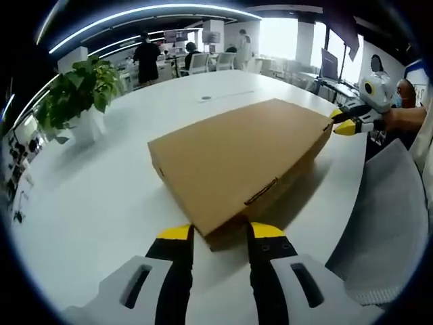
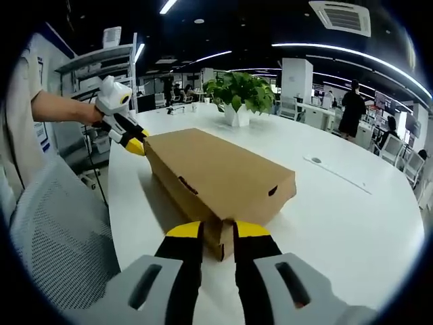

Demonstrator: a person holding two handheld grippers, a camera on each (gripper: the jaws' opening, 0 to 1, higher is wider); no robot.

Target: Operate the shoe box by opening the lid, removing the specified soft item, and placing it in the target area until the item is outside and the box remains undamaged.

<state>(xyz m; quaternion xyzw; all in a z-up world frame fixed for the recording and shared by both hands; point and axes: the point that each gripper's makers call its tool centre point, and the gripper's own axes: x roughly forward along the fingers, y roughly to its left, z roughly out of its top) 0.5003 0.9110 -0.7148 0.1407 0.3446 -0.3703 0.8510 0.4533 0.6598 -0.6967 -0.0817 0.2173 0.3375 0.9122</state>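
A brown cardboard shoe box lies flat on the white table with its lid down. My left gripper is open at the box's near corner, which sits in the gap between the yellow fingertips. At the opposite end is my right gripper, held by a person's hand against the far corner. In the right gripper view the box runs away from my right gripper, whose jaws stand slightly apart around its near corner. My left gripper touches the far end. The soft item is hidden.
A potted plant in a white pot stands at the table's far left, also seen as the plant. A grey mesh chair sits at the table's edge by the person. Chairs, shelves and people fill the office behind.
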